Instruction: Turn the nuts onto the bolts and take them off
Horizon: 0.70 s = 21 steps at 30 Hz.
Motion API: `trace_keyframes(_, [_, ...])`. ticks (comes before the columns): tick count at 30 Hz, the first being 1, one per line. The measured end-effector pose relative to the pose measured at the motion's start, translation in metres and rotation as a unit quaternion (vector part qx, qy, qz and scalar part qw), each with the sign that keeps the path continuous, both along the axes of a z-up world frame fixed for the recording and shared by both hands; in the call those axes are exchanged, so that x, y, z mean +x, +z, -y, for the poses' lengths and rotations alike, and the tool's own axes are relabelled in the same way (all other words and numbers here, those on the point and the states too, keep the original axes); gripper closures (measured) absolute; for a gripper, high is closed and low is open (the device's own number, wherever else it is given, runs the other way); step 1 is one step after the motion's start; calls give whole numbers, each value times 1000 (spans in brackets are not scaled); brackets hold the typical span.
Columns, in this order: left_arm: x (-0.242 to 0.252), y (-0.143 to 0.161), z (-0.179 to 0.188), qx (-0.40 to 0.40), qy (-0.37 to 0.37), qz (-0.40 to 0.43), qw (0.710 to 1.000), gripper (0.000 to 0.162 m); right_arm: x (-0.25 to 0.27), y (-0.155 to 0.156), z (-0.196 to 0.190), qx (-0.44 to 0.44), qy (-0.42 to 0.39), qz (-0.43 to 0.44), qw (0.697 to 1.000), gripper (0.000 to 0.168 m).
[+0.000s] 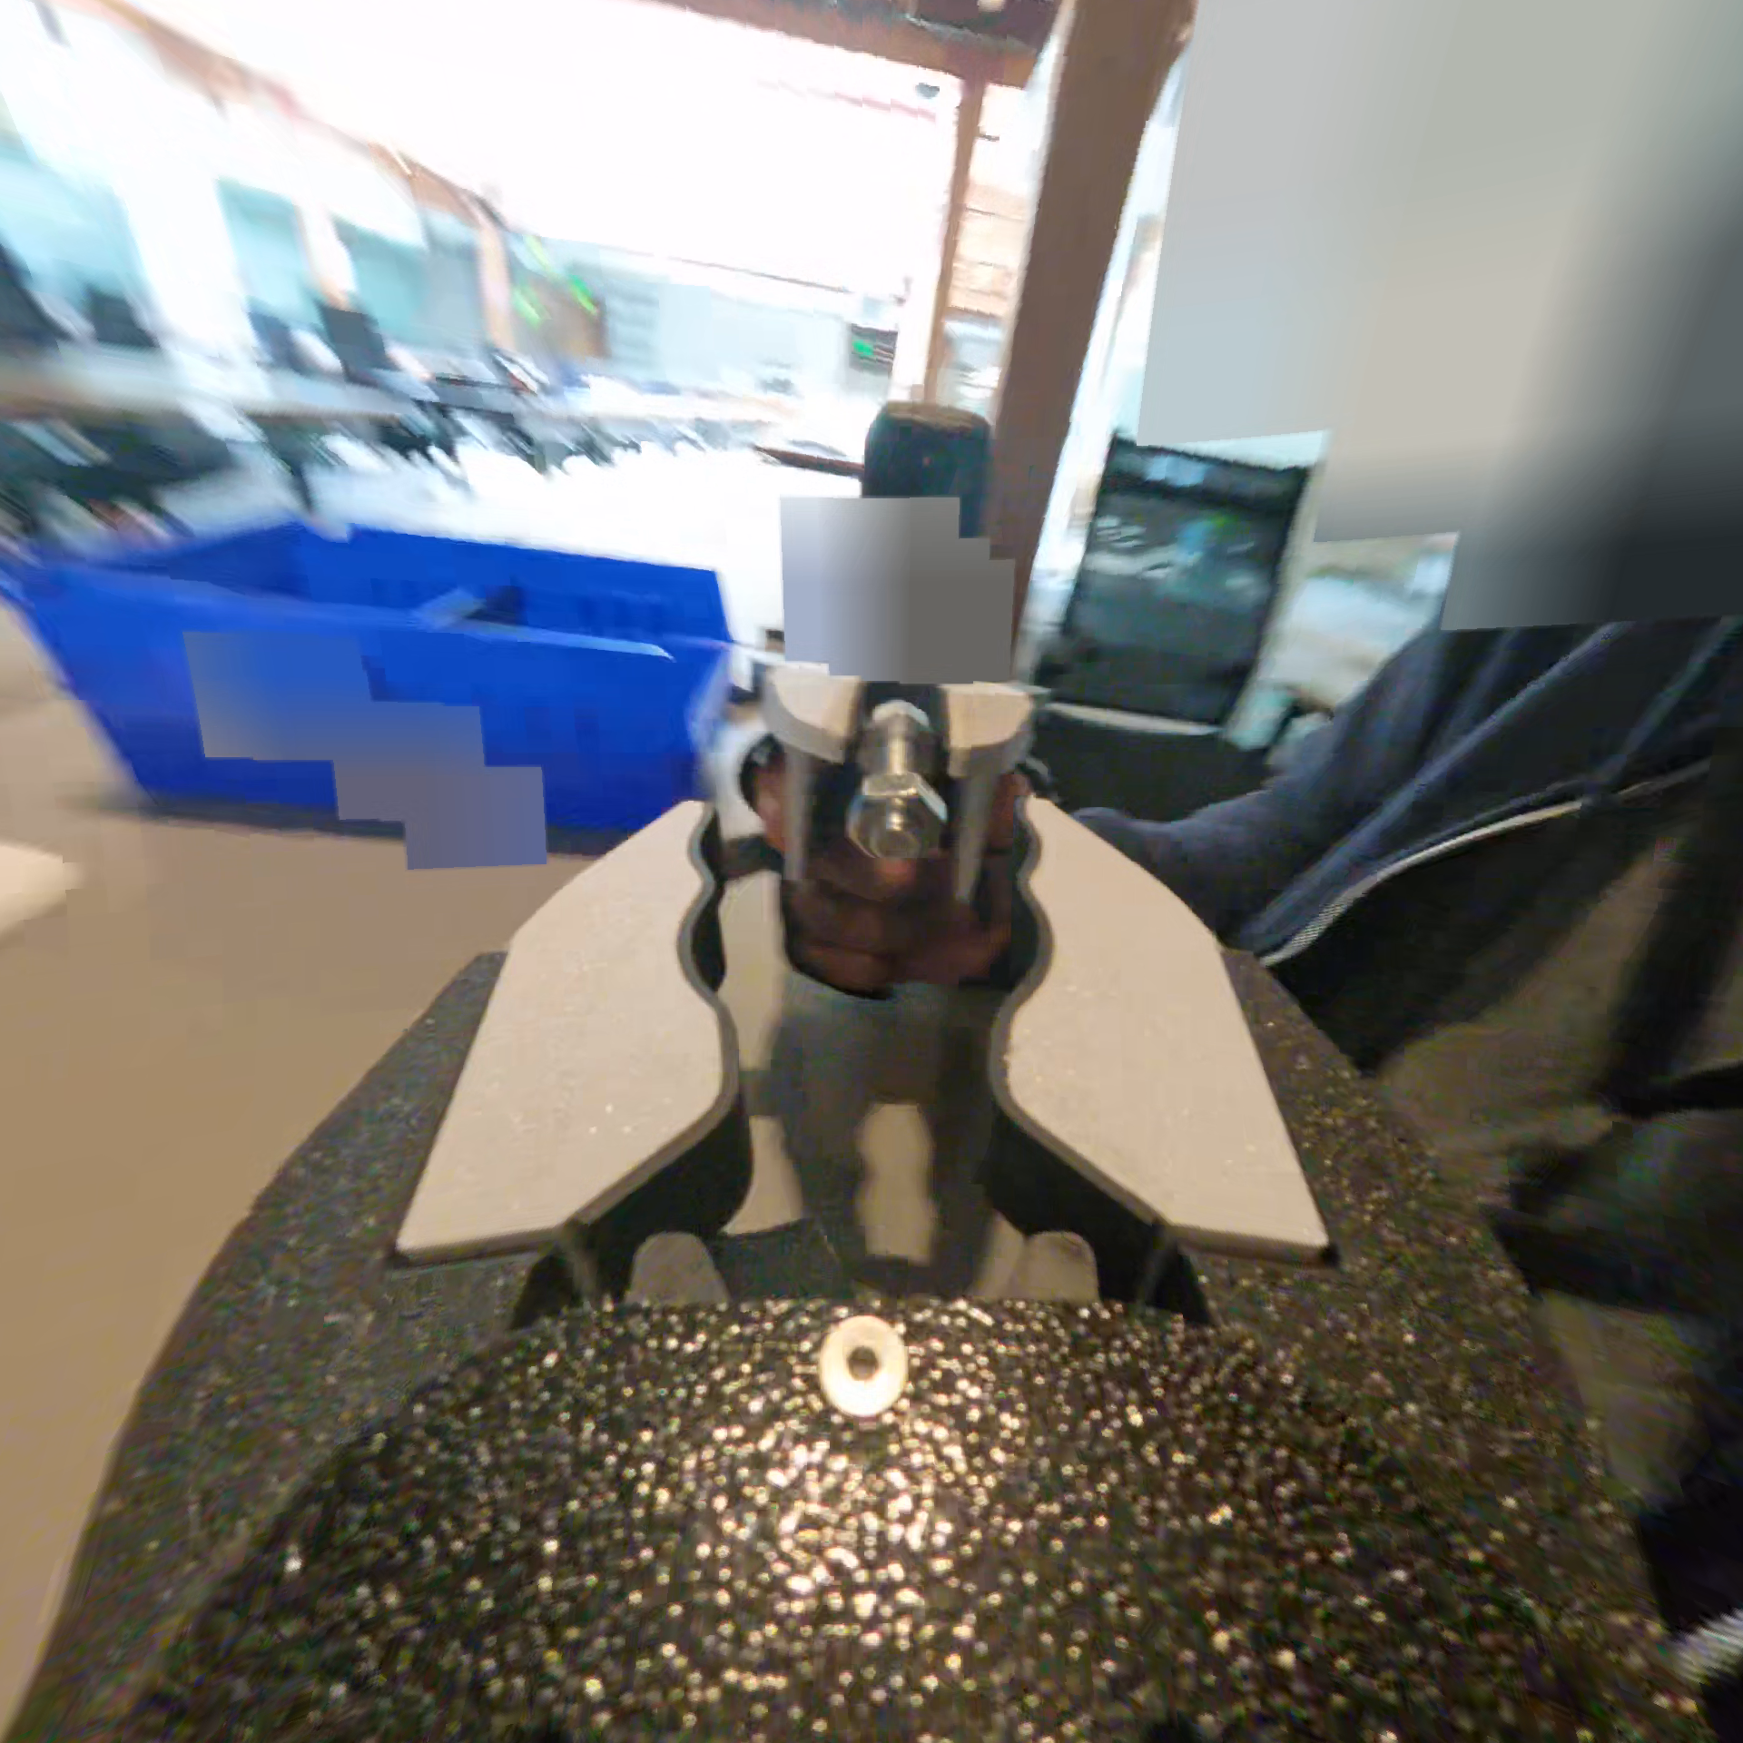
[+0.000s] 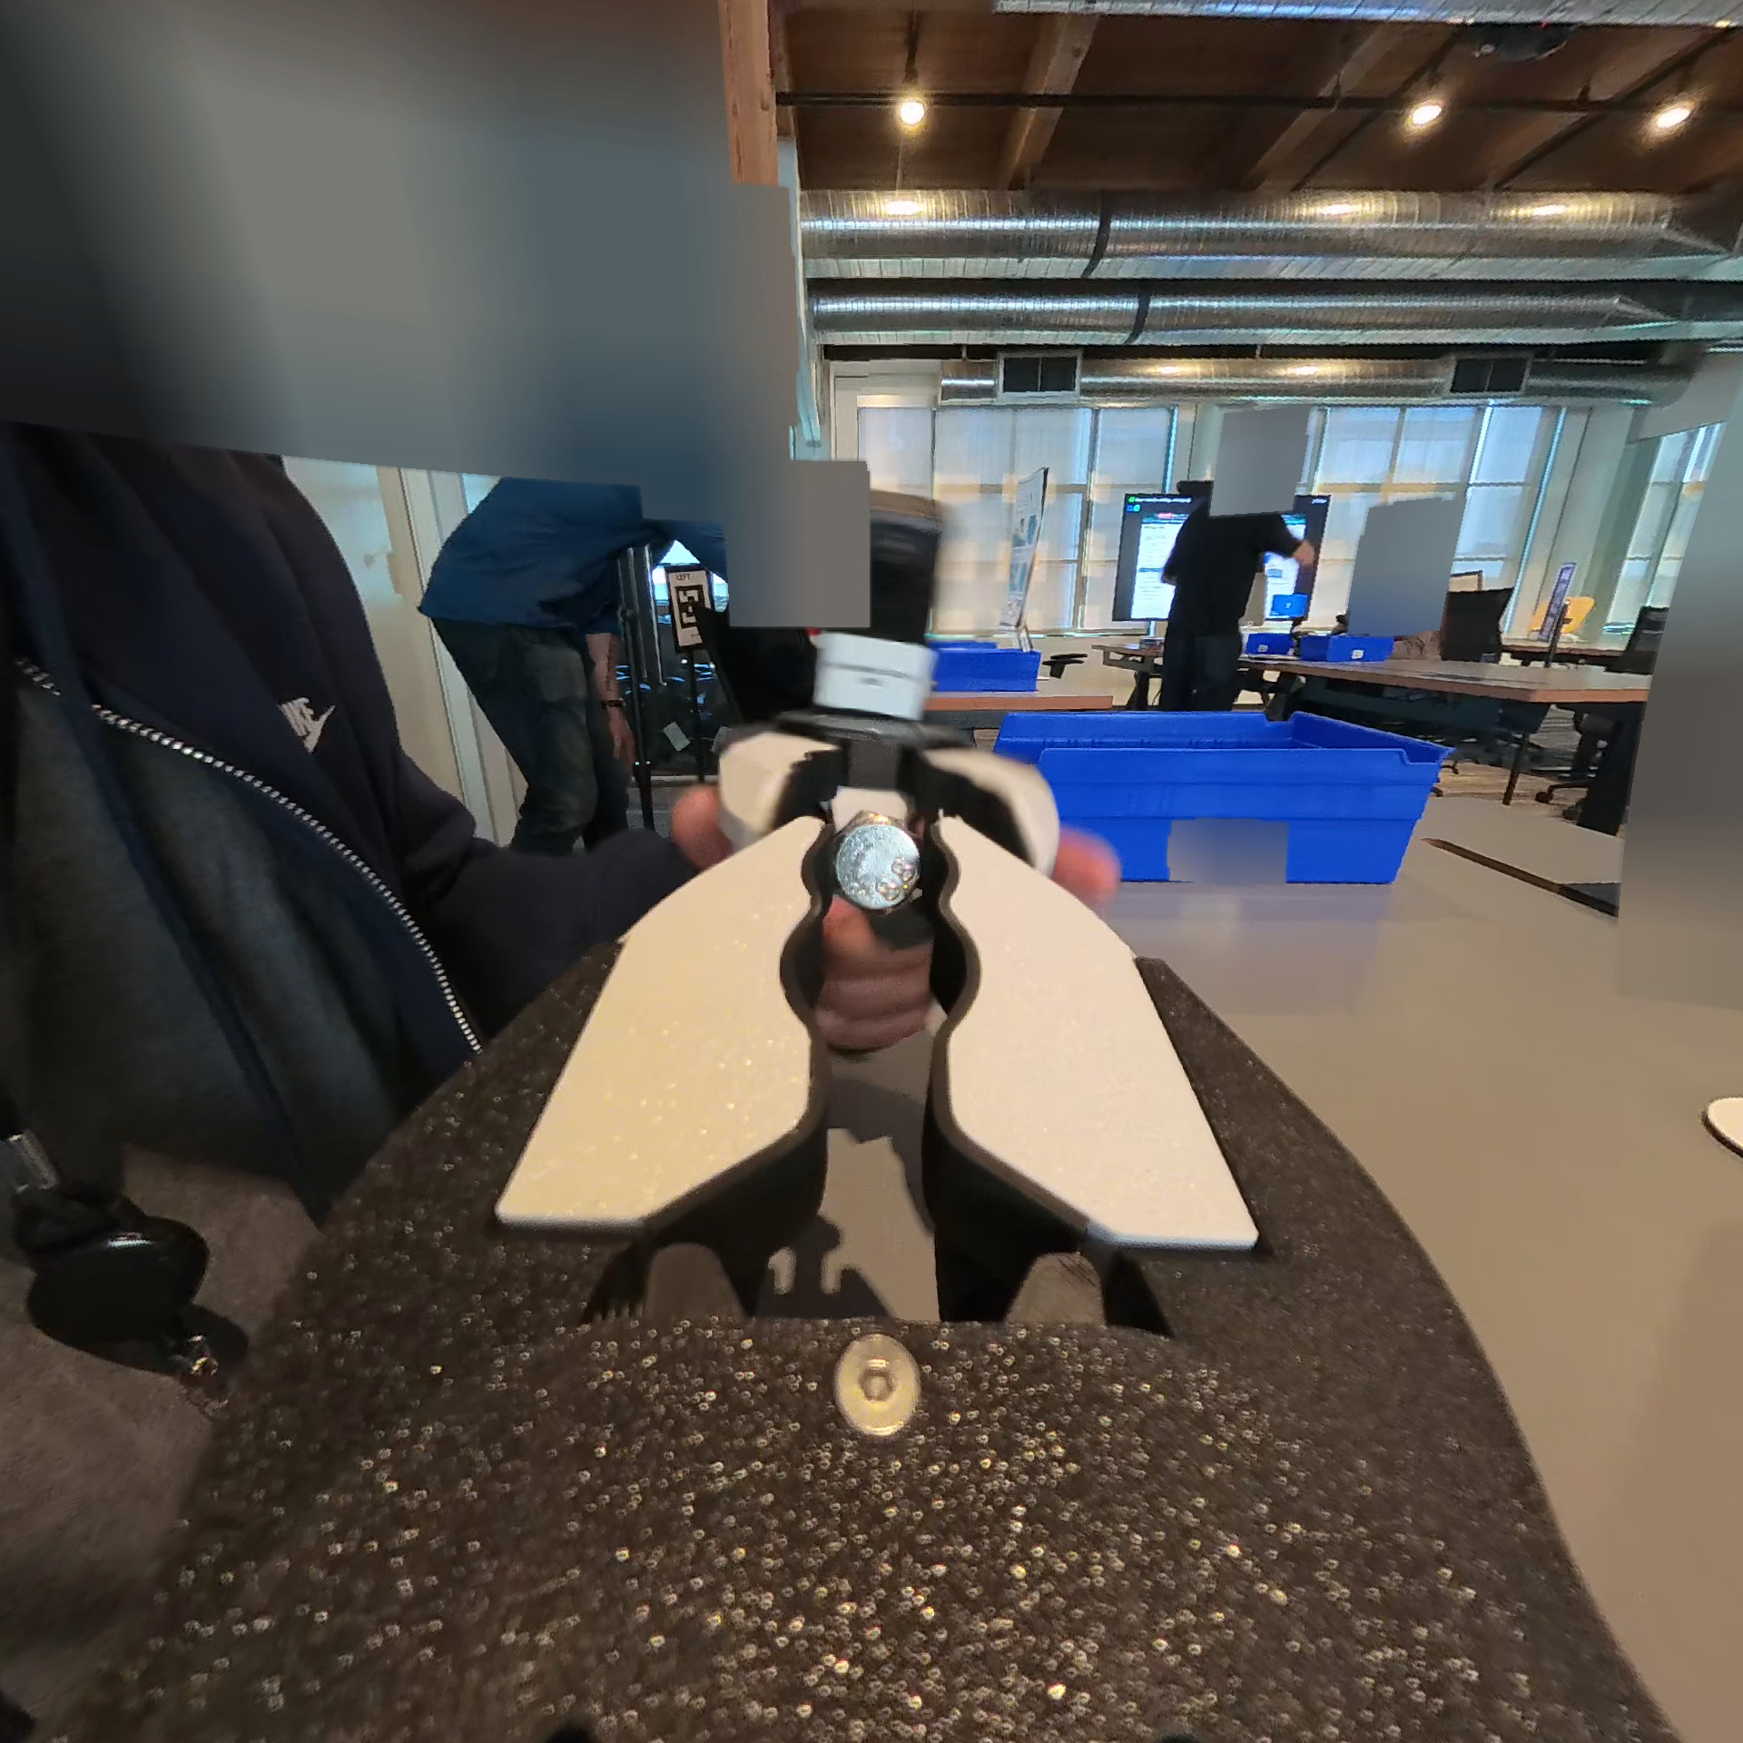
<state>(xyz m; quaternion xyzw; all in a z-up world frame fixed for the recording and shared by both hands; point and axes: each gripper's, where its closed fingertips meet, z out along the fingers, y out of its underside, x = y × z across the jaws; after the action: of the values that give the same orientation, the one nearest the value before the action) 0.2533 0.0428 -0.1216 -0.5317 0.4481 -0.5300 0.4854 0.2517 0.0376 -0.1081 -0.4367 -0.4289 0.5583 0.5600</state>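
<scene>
In the left wrist view, our left claw (image 1: 872,844) is partly open and holds nothing. The nut (image 1: 894,819) sits on the bolt (image 1: 891,750) at 12 o'clock and shows in the gap between the tips. The blue bin (image 1: 424,660) at 10 o'clock is blurry.

In the right wrist view, our right claw (image 2: 872,854) pinches the bolt's head. The nut is hidden behind it.

Each wrist camera sits close behind its own fingers, looking forward along them. The two views face each other at close range. Both share the bolt (image 1: 891,797), the blue bin (image 2: 1217,792) and the grey tabletop (image 2: 1415,1019).
</scene>
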Motion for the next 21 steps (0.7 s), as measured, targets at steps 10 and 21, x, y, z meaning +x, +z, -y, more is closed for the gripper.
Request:
trace_keyframes(10, [-3,6,7,288,80,0,954,132,0,0,1,-1,4,0,1000,151])
trace_keyframes(21, [3,-3,6,302,85,-18,949,139,-2,-1,2,2,7,4,1000,151])
